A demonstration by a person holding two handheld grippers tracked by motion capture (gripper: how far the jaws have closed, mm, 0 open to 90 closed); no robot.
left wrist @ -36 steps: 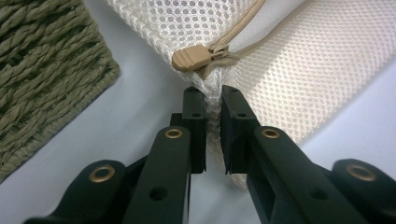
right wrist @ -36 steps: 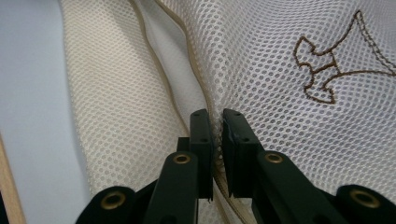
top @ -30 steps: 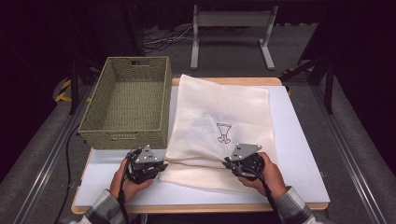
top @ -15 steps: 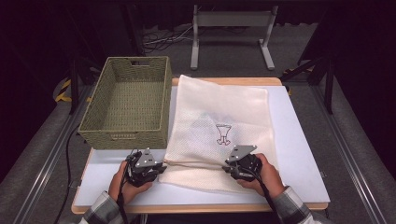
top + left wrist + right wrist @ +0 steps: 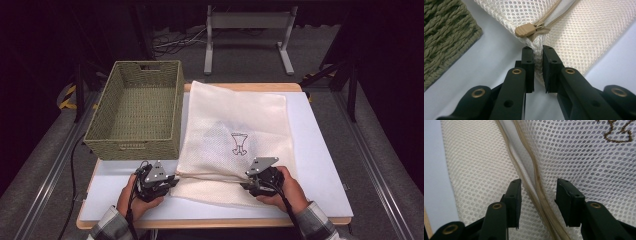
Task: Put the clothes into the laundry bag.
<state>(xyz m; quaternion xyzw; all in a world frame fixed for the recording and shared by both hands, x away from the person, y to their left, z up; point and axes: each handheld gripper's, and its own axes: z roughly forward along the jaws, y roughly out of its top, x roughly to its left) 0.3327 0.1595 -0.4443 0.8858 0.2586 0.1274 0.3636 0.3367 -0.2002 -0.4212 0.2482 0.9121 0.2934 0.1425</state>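
Observation:
A cream mesh bag [image 5: 235, 130] with a brown embroidered figure [image 5: 239, 144] lies flat on the white table [image 5: 320, 150]. Its tan zipper [image 5: 536, 177] runs along the near edge and stands parted, with white lining in the gap. My left gripper [image 5: 538, 53] is shut on the bag's near left corner, just below the tan zipper pull [image 5: 525, 30]. My right gripper [image 5: 539, 185] has just been opening its jaws. They now straddle the zipper line without pressing on it. In the high view the left gripper [image 5: 172, 181] and right gripper [image 5: 245, 182] sit at the bag's near edge.
An empty woven olive basket [image 5: 135, 107] stands on the table's left side, its near corner [image 5: 446, 37] close beside the left gripper. Bare white tabletop lies right of the bag. A metal stand [image 5: 247, 30] is on the floor beyond the table.
A tan zipper line now shows between the two grippers along the bag's near edge. Both hands have stayed almost in place.

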